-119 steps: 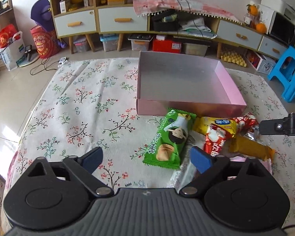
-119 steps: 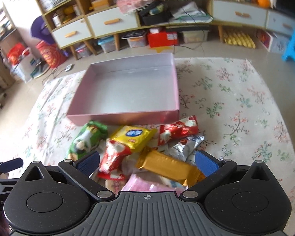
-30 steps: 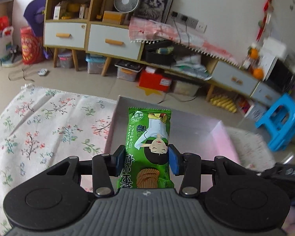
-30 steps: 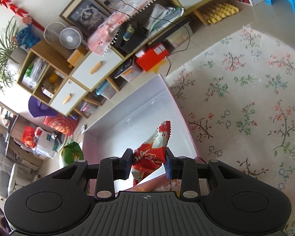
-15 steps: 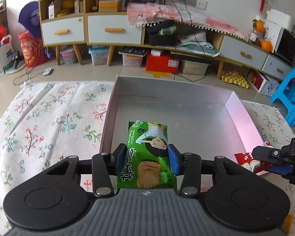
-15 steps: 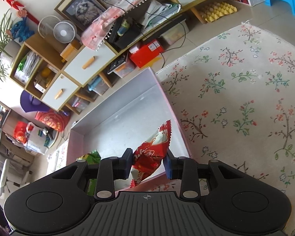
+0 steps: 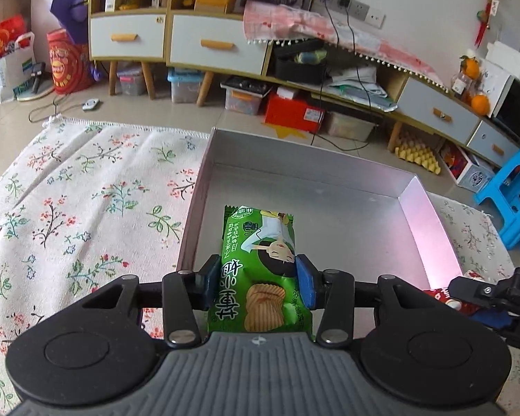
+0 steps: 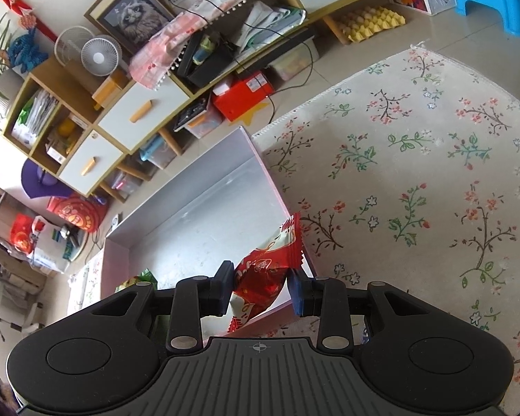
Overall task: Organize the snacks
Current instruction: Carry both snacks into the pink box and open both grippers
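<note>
Left gripper (image 7: 258,282) clamps the green snack packet (image 7: 260,277), right gripper (image 8: 260,286) the red packet (image 8: 265,274), above the pink box (image 7: 430,228) ahead; light, crinkly, slippery wrappers, likely best pinched mid-body.

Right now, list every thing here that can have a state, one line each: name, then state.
left gripper: shut on the green snack packet, over the box.
green snack packet: sealed, gripped at its sides.
right gripper: shut on the red snack packet.
red snack packet: sealed, crumpled, held at the box's near corner.
pink box: open-topped, nothing lying on its visible floor.
cabinet drawers: closed.
</note>
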